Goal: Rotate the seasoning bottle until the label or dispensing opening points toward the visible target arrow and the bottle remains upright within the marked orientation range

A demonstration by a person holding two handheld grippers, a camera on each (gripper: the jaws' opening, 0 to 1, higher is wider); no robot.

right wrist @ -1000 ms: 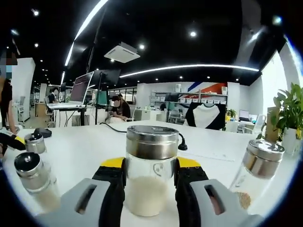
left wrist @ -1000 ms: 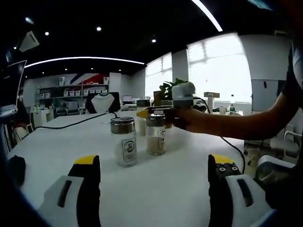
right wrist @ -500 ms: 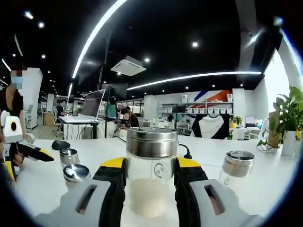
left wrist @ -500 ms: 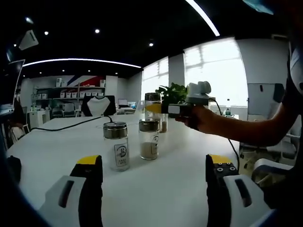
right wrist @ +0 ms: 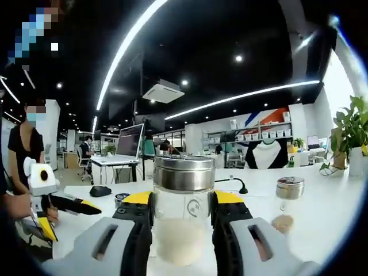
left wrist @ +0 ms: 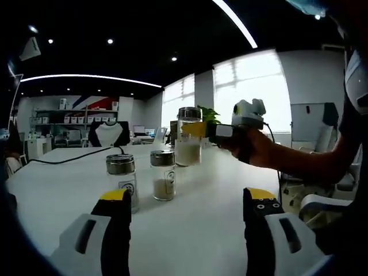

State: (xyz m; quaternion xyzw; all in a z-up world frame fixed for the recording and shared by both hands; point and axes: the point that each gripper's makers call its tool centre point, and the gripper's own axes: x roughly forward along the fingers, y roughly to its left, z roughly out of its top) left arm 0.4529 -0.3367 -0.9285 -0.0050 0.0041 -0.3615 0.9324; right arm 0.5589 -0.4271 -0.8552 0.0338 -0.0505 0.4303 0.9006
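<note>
My right gripper (right wrist: 183, 198) is shut on a glass seasoning bottle (right wrist: 183, 230) with a steel lid and pale powder inside, held upright. In the left gripper view that bottle (left wrist: 188, 146) hangs in the air above the white table (left wrist: 218, 190), gripped by the right gripper (left wrist: 198, 130) in a person's hand. My left gripper (left wrist: 187, 198) stands open low over the table with nothing between its jaws. It also appears at the left edge of the right gripper view, the left gripper (right wrist: 63, 204) with yellow tips.
Two more seasoning bottles stand on the table: a labelled bottle (left wrist: 121, 179) and a grain-filled bottle (left wrist: 164, 181). Another shaker (right wrist: 286, 198) stands to the right, and a black mouse (right wrist: 99, 191) lies further back. A cable crosses the table; people, desks and shelves are beyond.
The right gripper has lifted its bottle higher off the table and swung it. The left gripper's view has drifted back, so the two standing bottles look smaller and lower.
</note>
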